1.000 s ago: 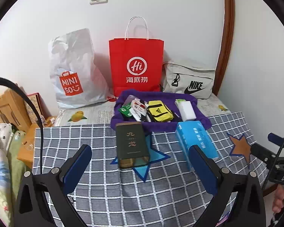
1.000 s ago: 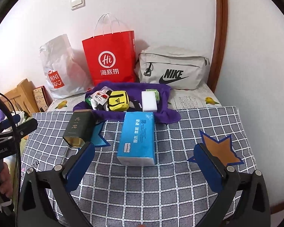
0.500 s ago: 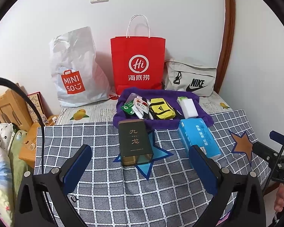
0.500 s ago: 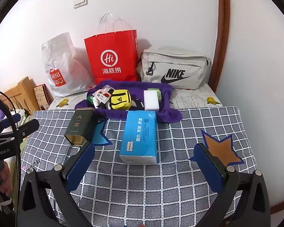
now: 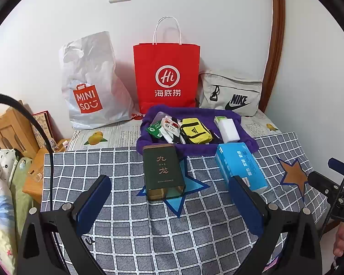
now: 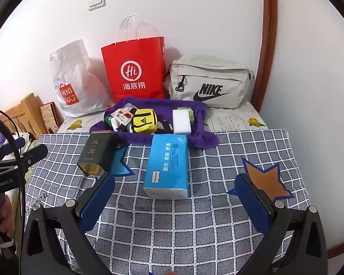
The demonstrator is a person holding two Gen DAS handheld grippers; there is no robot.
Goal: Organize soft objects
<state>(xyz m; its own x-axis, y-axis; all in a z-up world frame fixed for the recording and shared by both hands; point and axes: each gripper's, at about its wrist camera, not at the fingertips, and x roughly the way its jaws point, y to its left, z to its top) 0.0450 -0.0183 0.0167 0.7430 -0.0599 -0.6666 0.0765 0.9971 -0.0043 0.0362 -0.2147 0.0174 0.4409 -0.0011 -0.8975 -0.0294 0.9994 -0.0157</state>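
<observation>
On the purple cloth (image 6: 201, 135): yellow pouch (image 6: 145, 121), white sponge (image 6: 181, 121), perhaps sachets (image 6: 122, 115).

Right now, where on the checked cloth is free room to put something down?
Free: the near cloth in front of the tissue pack, and between the pack and the orange star. Crowded: the purple cloth with its small items, and between the dark tin and the pack.

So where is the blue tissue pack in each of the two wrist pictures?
Left wrist view: the blue tissue pack lies right of centre, partly behind the right finger of the left hand-held gripper.
Right wrist view: the pack lies at centre, fully visible.
Shared landmark: the red paper bag at the wall behind.
</observation>
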